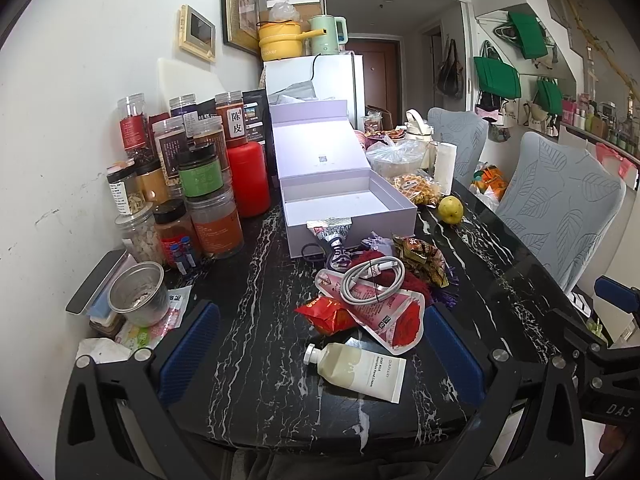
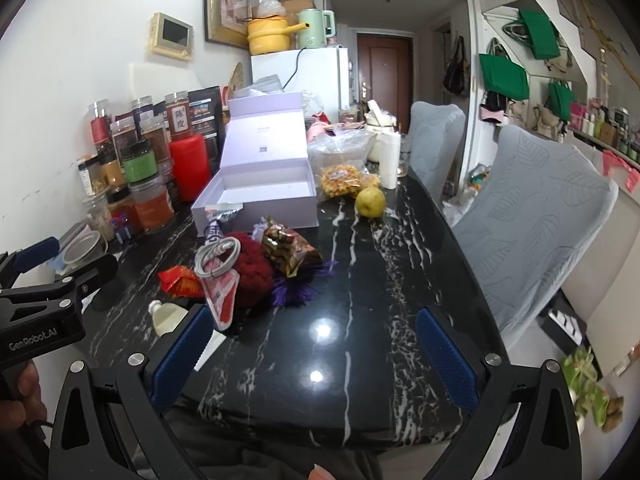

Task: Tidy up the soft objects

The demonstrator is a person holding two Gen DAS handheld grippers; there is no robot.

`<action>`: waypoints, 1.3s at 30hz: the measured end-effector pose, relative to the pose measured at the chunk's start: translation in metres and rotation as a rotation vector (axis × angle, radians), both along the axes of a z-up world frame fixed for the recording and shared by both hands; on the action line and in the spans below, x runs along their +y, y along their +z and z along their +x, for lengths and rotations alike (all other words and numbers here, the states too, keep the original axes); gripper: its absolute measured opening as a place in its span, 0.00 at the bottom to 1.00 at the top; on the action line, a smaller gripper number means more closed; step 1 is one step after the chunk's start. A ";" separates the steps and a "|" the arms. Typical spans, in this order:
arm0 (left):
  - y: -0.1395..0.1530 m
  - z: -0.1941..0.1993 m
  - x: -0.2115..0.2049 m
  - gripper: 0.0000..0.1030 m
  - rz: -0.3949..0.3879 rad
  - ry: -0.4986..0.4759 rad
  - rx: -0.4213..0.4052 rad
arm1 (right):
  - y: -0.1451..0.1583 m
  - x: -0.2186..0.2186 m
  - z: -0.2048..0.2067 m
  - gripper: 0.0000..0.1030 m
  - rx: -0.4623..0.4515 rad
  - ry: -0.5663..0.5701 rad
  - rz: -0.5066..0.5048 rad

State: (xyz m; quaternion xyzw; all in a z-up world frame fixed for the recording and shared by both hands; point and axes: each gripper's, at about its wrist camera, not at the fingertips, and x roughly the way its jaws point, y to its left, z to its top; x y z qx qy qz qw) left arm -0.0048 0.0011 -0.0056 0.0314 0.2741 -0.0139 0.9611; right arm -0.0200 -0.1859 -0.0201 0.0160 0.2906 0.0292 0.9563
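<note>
Black marble with white veining is forming the worktop, which is running away from the camera toward a white fridge and a brown door. Two grey leaf-patterned chairs are standing along its right edge. Against the wall on the left, a crowd of spice jars is sitting out of the way, leaving the middle free.

An open lilac box is lying just beyond the clutter with its lid propped up and its tray bare, which suggests it is waiting as the place for the soft things to go. Directly in front of it a pile is gathering: a dark red fuzzy object with purple fringe beside it, a red and white pouch carrying a coiled white cable, a crinkled red snack packet and a foil snack bag. Nearest the camera a cream tube is lying flat, apart from the heap. A yellow-green pear is resting to the right of the box.

Both tools are hovering low at the near edge. The left gripper is holding its jaws spread wide around the tube without touching it, and the right gripper is likewise released, gripping nothing above bare marble.
</note>
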 end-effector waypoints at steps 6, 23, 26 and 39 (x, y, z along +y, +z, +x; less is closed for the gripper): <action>0.000 0.001 0.000 1.00 0.004 -0.003 0.008 | 0.000 0.001 0.000 1.00 -0.002 0.005 -0.004; -0.002 0.002 0.000 1.00 0.005 -0.003 0.012 | -0.001 0.002 0.000 1.00 0.002 0.014 -0.004; -0.003 0.001 0.001 1.00 0.005 0.000 0.012 | -0.002 0.003 0.000 1.00 0.004 0.020 -0.001; -0.021 0.008 0.015 1.00 0.006 0.026 0.063 | -0.021 0.011 0.009 1.00 0.042 0.084 0.034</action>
